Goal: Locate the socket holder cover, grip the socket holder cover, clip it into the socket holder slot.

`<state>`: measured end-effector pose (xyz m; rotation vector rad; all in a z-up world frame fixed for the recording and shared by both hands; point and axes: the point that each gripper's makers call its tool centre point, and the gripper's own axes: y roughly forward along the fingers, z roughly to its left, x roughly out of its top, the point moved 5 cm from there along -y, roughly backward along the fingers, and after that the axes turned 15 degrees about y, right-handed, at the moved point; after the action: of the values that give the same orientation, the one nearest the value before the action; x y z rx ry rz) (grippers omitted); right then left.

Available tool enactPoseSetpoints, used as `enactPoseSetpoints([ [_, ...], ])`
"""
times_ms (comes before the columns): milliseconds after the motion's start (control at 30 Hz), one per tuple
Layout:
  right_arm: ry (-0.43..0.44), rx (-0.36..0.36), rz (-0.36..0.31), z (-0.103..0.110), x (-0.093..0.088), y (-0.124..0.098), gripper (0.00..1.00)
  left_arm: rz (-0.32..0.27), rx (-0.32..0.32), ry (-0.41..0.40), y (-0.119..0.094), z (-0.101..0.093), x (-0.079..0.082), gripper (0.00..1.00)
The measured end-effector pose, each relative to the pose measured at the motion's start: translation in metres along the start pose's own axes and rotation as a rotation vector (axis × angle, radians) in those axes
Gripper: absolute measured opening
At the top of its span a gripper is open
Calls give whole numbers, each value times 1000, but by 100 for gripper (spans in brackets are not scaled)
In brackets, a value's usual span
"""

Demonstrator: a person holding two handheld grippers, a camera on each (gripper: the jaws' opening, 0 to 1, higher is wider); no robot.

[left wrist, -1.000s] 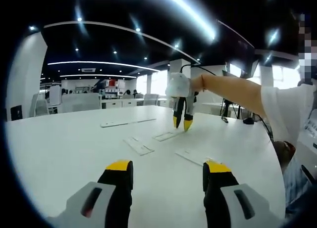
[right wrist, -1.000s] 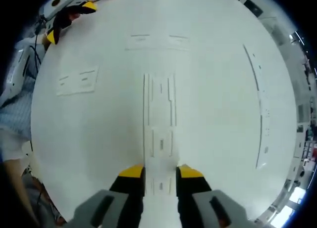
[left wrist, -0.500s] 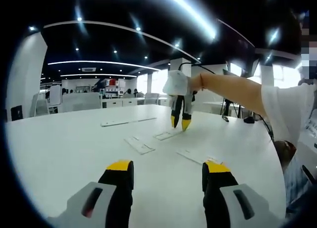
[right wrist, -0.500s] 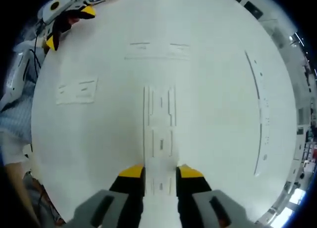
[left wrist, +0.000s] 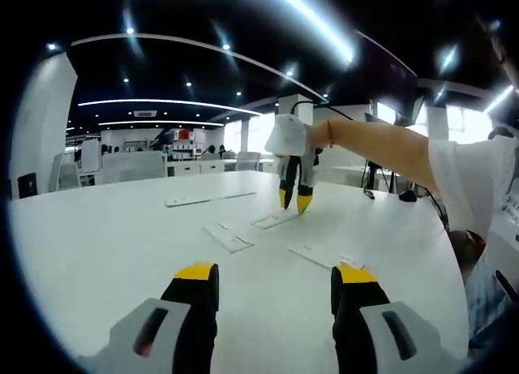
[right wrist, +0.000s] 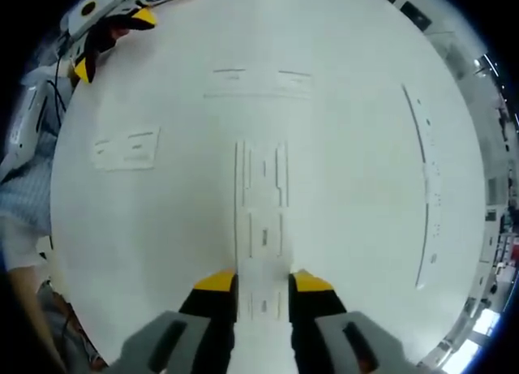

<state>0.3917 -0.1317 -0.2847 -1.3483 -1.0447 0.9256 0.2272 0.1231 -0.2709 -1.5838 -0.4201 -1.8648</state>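
My left gripper's (left wrist: 276, 281) fingers stand wide apart over bare white worktop (left wrist: 105, 244), holding nothing. My right gripper's (right wrist: 263, 283) fingers straddle the near end of the socket holder cover (right wrist: 262, 204), slightly apart; contact is unclear. The white cover lies flat, its long axis running straight away from me.

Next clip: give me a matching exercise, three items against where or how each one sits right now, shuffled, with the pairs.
Items:
1. right claw
2. left claw
3. long thin strip

States:
A. lying near the table's far edge
B. jaws wide apart, nothing between them
C. jaws straddling the end of the white slotted piece

Pairs: 1-C, 2-B, 3-A
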Motion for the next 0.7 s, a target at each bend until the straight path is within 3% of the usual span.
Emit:
enactPoseSetpoints([
  [133, 11, -5, -25, 1, -1, 1, 28, 1, 0, 1, 0, 0, -1, 56],
  [267, 26, -1, -57, 1, -2, 1, 40, 0, 3, 2, 0, 1, 0, 56],
  [400, 47, -29, -107, -1, -5, -4, 40, 3, 9, 2, 1, 2, -1, 56],
  [500, 66, -40, -225, -1, -4, -14, 39, 6, 14, 1, 1, 4, -2, 56],
  [567, 77, -37, -347, 2, 0, -21, 37, 7, 17, 0, 1, 4, -2, 56],
  [600, 107, -25, -451, 3, 2, -27, 36, 6, 16, 0, 1, 4, -1, 56],
  [700, 151, -54, -573, 4, -5, -35, 36, -3, 13, 2, 1, 3, 1, 56],
])
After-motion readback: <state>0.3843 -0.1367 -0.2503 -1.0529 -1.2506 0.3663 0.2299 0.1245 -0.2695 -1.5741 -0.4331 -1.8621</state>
